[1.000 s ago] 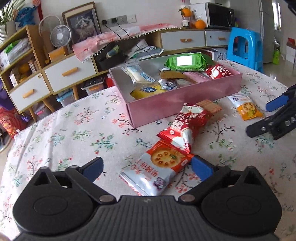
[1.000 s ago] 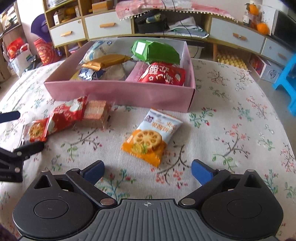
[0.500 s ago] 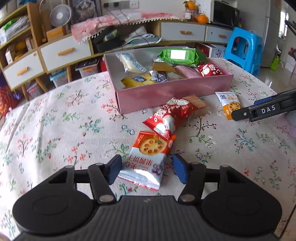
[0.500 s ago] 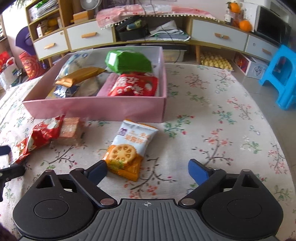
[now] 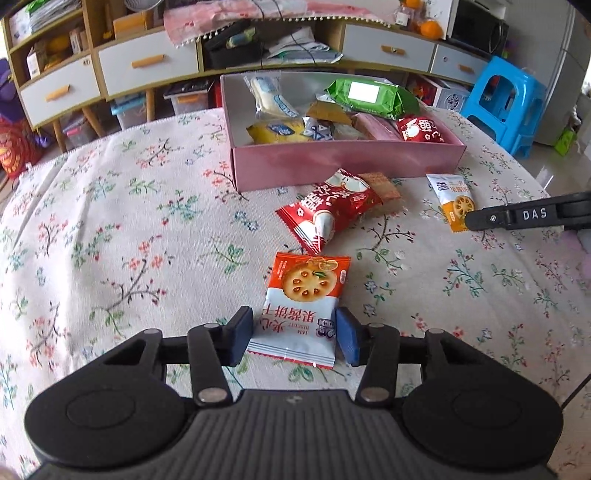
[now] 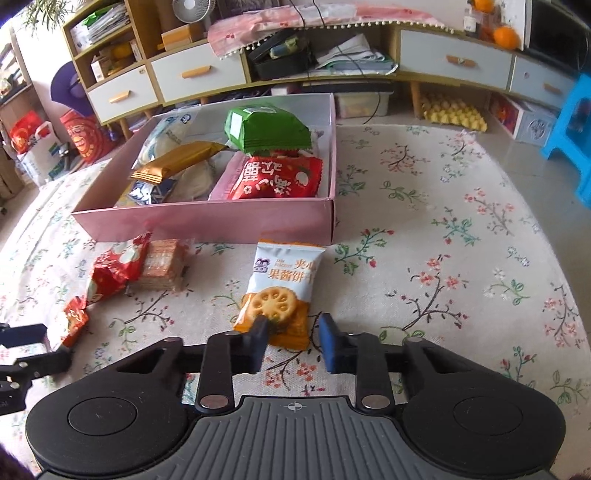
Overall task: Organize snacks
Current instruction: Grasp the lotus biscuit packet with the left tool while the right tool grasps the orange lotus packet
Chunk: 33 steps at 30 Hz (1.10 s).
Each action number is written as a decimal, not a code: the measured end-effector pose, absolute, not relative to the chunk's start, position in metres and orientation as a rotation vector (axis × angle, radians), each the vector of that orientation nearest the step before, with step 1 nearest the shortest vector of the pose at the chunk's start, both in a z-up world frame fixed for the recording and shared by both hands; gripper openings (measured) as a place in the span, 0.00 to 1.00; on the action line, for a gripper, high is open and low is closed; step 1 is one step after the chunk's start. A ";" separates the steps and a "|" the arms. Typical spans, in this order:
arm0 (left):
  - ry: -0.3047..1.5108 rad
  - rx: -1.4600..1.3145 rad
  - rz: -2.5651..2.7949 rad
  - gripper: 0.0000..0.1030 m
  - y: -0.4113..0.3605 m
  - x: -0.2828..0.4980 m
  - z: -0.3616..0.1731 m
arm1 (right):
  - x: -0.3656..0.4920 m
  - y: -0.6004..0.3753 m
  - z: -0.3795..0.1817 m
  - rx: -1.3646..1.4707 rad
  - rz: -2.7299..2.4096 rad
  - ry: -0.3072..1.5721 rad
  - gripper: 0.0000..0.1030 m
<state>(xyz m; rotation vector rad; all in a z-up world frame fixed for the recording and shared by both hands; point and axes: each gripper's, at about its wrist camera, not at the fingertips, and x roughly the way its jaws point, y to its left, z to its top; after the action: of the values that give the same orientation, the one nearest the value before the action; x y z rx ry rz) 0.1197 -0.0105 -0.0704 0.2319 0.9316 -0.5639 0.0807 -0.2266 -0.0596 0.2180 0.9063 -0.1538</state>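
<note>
We see a table covered by a pale floral tablecloth (image 5: 122,229) filling the near half of both views. Beyond its far edge a long low cabinet (image 6: 454,62) with white drawers and orange handles runs across the room, its open middle shelf (image 6: 325,55) crowded with papers and a dark box. A pink cloth with a bobble fringe (image 6: 317,18) drapes its top. To the far left stands a wooden shelf unit (image 6: 107,37) stuffed with paper stacks, a small fan (image 6: 194,6) beside it. A blue plastic stool (image 5: 506,99) sits far right on a shiny pale floor (image 5: 554,162), and what may be a microwave (image 5: 476,26) rests above. Oranges (image 6: 506,37) sit nearby. Daylight is soft.
</note>
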 end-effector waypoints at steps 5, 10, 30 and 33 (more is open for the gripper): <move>0.973 0.173 -0.564 0.43 -0.010 0.119 -0.069 | 0.079 -0.219 -0.058 0.208 -0.112 0.938 0.20; 1.008 0.114 -0.565 0.42 -0.008 0.118 -0.067 | 0.078 -0.214 -0.057 0.219 -0.084 0.964 0.11; 1.043 0.101 -0.594 0.41 -0.022 0.108 -0.065 | 0.080 -0.232 -0.047 0.362 -0.130 0.982 0.72; 1.044 0.113 -0.590 0.41 -0.025 0.108 -0.067 | 0.090 -0.234 -0.050 0.445 -0.154 0.964 0.71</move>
<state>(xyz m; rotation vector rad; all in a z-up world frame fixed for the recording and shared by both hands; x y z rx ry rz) 0.1078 -0.0246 -0.0667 0.1134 1.0437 -0.5898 0.0902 -0.2343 -0.0497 0.4451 0.9643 -0.1535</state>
